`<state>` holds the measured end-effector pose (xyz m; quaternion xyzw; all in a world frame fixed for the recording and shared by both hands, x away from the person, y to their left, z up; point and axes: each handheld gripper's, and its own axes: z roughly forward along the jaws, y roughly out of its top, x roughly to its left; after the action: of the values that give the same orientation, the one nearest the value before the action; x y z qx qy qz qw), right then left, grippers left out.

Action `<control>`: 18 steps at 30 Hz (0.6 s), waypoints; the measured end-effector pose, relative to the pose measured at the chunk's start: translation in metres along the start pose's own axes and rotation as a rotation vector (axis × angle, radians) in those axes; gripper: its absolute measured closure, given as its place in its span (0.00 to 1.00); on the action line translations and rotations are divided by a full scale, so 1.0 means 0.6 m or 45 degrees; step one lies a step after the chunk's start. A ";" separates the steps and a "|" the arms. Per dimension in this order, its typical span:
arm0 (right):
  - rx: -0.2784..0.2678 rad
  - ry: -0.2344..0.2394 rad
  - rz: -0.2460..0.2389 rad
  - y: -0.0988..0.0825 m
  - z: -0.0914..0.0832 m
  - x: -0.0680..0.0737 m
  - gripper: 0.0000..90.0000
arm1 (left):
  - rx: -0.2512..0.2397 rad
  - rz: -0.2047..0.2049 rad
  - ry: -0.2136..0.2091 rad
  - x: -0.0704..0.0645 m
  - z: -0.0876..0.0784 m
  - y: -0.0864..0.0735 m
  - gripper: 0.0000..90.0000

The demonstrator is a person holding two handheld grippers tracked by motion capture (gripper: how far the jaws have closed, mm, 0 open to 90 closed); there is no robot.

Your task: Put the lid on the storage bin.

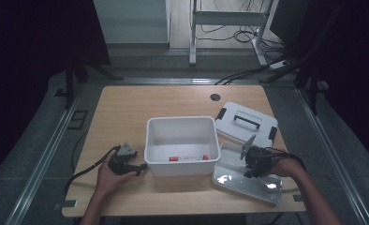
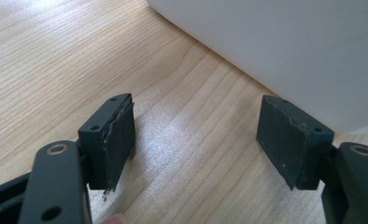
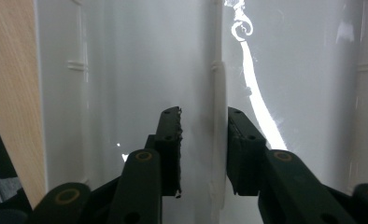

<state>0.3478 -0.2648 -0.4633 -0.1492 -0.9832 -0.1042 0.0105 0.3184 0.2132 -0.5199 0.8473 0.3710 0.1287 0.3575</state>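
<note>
At the near right corner of the desk [image 1: 126, 101] lies a flat white lid [image 1: 229, 180], glossy and catching the light, and the right claw [image 1: 251, 165] is down on it. In the right gripper view this lid [image 3: 126, 70] shows a thin raised ridge [image 3: 218, 140] running up its middle, and the ridge stands between the two black jaws; the right-hand jaw sits just against it while a narrow gap remains on the left side, so the jaws are partly closed around the ridge without both pads pressing on it yet. Just beyond this lid, toward the far right of the desk, rests a second white lid [image 1: 248, 123] with a dark handle on top and dark clips at its ends; the two lids lie close together. In the middle of the desk stands an open white bin [image 1: 181, 123], with something small and red and a few pale bits lying on its floor. The left claw [image 1: 140, 167] rests on the desk just beside the bin's near left corner, held in the person's hand. In the left gripper view its jaws stand wide apart with bare wood between them, and the white wall of the bin [image 2: 285, 46] rises close ahead, next to the right-hand jaw.
</note>
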 end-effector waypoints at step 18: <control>0.055 0.004 -0.013 -0.004 0.012 0.000 0.98 | 0.000 0.000 0.001 0.000 0.000 0.000 0.31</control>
<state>0.3474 -0.2654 -0.4706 -0.1438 -0.9860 -0.0831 0.0147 0.3183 0.2131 -0.5199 0.8472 0.3712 0.1292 0.3574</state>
